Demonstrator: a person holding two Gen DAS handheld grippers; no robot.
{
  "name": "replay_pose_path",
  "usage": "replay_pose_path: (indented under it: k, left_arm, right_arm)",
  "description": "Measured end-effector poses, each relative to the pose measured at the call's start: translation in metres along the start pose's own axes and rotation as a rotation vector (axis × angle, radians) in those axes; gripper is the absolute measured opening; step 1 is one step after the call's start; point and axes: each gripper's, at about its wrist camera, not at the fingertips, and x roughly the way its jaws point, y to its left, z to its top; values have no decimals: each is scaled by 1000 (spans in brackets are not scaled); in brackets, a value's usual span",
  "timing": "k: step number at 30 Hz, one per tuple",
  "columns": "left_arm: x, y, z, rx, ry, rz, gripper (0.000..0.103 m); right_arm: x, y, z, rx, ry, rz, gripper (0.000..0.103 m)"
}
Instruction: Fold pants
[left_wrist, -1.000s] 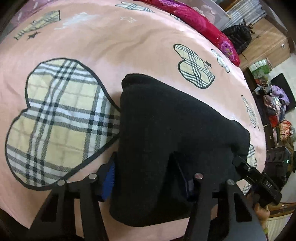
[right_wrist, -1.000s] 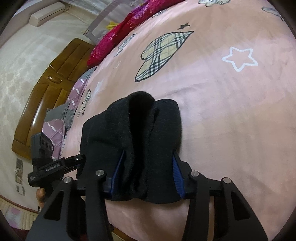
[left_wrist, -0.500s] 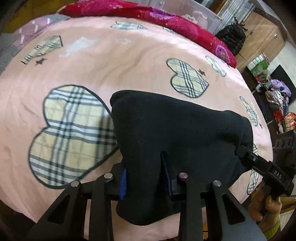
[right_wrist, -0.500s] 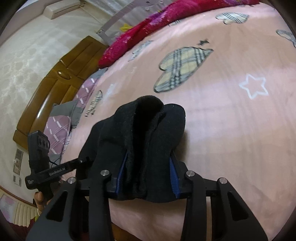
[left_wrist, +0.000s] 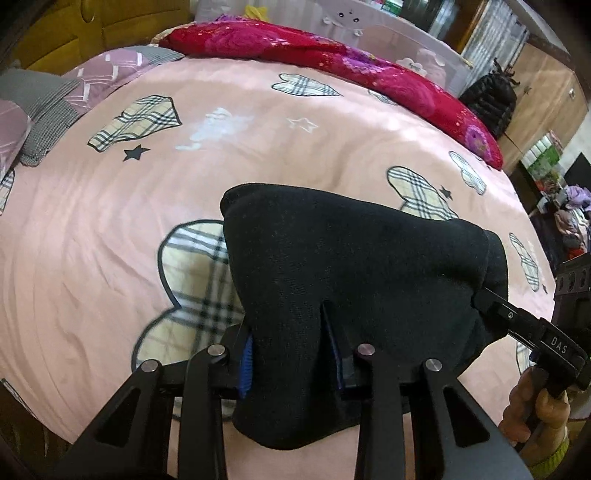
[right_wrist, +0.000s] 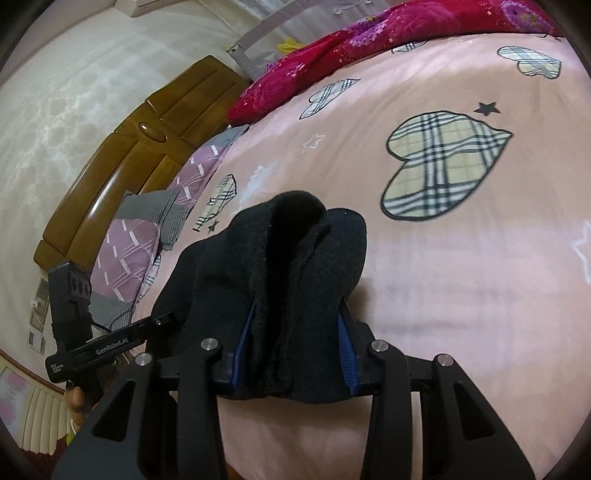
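The black pants (left_wrist: 351, 266) are bunched into a thick folded bundle, held up over the pink bed between both grippers. My left gripper (left_wrist: 291, 358) is shut on one end of the bundle, its blue pads pressed into the cloth. My right gripper (right_wrist: 291, 354) is shut on the other end of the pants (right_wrist: 295, 266), which stand up in folds between its fingers. The right gripper also shows in the left wrist view (left_wrist: 532, 332) at the right edge of the bundle. The left gripper shows in the right wrist view (right_wrist: 110, 343) at the left.
The pink bed sheet (left_wrist: 110, 221) with plaid hearts spreads below. A red floral blanket (left_wrist: 332, 55) lies along the far side. Purple and grey pillows (right_wrist: 136, 243) sit by the wooden headboard (right_wrist: 129, 155). A black bag (left_wrist: 487, 99) and clutter stand beyond the bed.
Both grippers have risen and tilted up with the pants bundle; more of the bed's far side, pillows and headboard is now in view. The grip on the pants is unchanged.
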Motion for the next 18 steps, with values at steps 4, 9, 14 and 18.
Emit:
replay_pose_path:
  k: [4, 9, 14, 18]
  left_arm:
    - [14, 9, 4, -18, 12, 11, 32]
    - [31, 16, 0, -29, 42, 22, 32]
    - [39, 18, -3, -24, 42, 24, 36]
    - [43, 19, -5, -31, 50, 22, 42]
  right_arm:
    - [16, -1, 9, -13, 19, -4, 42]
    - [30, -6, 10, -15, 54, -20, 42]
    - [37, -14, 7, -6, 68, -29, 43]
    - [42, -21, 5, 2, 76, -34, 45]
